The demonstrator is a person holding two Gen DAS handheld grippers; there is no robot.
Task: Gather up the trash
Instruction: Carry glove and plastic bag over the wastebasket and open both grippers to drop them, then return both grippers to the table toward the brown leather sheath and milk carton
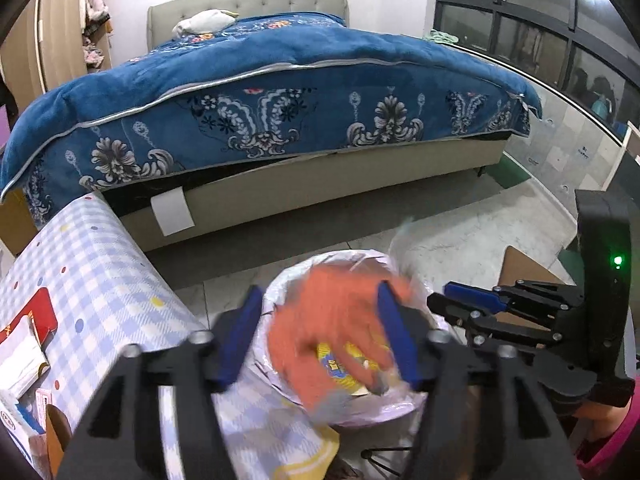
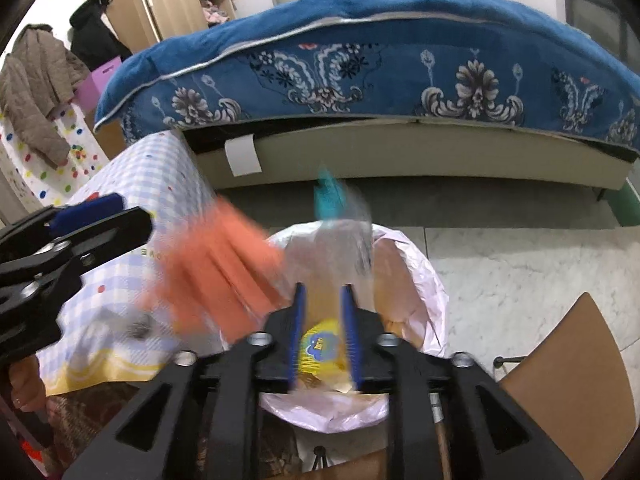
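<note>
One trash bin (image 1: 400, 412), lined with a pale pink bag, stands on the floor just beside the bench (image 1: 100, 280) with its blue checked cloth, and it serves as the landmark here. Inside the bin lies one yellow wrapper (image 2: 320, 350) with a blue mark. Over the bin's mouth is one blurred orange piece of trash (image 1: 320, 320), apparently loose in the air; the blur hides whether anything touches it. The left tool (image 1: 320, 332) hangs above the bin with its two blue fingers spread wide, the orange piece between them in that view. The right tool (image 2: 323, 336) is also over the bin, its fingers narrowly parted and empty. Above the bin's far rim is one blurred clear plastic wrapper (image 2: 344, 220) with a teal end. Beyond the bin stands one bed (image 2: 400, 152) under a blue flowered blanket (image 2: 360, 40).
</note>
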